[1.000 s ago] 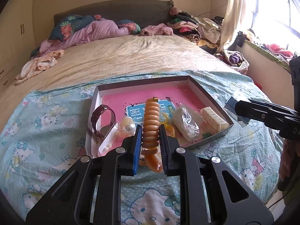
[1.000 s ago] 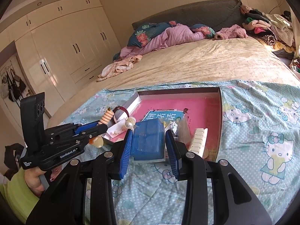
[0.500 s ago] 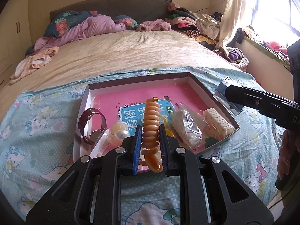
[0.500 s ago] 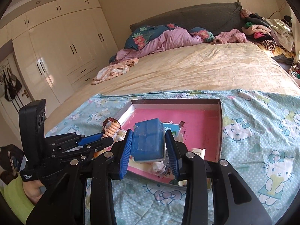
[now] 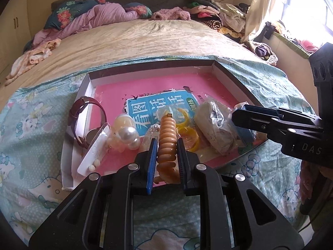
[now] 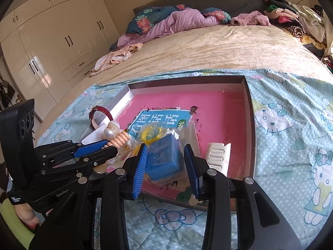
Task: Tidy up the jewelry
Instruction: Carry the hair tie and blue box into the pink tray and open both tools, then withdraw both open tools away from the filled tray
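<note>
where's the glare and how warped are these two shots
Left wrist view: the sunlit window at upper right is blown out white; the brown-walled pink-floored cardboard tray bows from fisheye. Right wrist view: evenly lit, white wardrobe doors curve.

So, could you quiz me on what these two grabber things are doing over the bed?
1. True or false: the left gripper is empty.
2. What sits between the right gripper's fingers? A) a white comb B) a blue box in clear wrap C) a pearl
3. Where is the dark red watch relative to the tray?
Key: 1 false, an orange beaded bracelet is clamped in it. 2 B. 3 At the tray's left wall.
</note>
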`<state>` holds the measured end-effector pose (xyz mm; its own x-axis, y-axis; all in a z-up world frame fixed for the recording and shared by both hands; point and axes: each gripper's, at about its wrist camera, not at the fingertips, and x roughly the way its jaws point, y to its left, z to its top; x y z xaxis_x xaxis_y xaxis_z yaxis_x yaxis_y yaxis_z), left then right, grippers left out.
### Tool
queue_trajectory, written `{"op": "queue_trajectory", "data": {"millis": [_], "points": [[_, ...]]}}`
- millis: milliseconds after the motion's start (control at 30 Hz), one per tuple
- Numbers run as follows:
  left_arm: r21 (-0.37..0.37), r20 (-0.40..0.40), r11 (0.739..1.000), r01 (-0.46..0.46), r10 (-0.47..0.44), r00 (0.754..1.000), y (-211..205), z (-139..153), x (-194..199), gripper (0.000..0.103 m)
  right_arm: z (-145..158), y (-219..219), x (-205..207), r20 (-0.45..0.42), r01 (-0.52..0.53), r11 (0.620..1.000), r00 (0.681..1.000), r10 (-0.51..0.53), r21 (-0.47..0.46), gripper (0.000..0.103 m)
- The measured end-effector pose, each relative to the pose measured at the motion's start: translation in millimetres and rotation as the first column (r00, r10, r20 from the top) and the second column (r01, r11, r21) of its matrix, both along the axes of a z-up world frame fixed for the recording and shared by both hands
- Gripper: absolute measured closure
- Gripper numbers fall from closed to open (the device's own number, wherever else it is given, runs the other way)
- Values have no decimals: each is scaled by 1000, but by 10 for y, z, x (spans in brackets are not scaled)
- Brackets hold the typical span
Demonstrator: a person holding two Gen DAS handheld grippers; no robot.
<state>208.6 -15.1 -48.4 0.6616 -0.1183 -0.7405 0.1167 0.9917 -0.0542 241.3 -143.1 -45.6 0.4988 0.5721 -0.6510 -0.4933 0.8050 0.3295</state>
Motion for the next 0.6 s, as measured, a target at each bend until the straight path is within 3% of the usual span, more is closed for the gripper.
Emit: {"op": "queue_trajectory", "data": {"millis": [33, 100, 233, 467, 600], "points": [[4, -2, 1000, -1, 1, 1000, 1, 1, -4, 84, -10, -3, 1, -2, 2, 1000, 1000, -2, 0, 65], [7, 3, 1000, -6, 6, 1000, 2, 18, -24, 62, -2, -14, -20, 1, 2, 1000, 1000, -2, 1, 58], [2, 22, 1000, -13, 13, 1000, -4, 127, -132, 53, 112, -76, -153, 36, 11, 1000, 999, -11, 6, 53], [-15, 58, 999, -31, 32, 998, -12, 372, -508, 29, 396, -305, -643, 118, 38, 999, 992, -42, 34, 19], [-20, 86, 999, -47, 48, 995, -15, 480, -764, 13, 522, -410, -934, 169, 52, 998, 984, -55, 23, 13]]}}
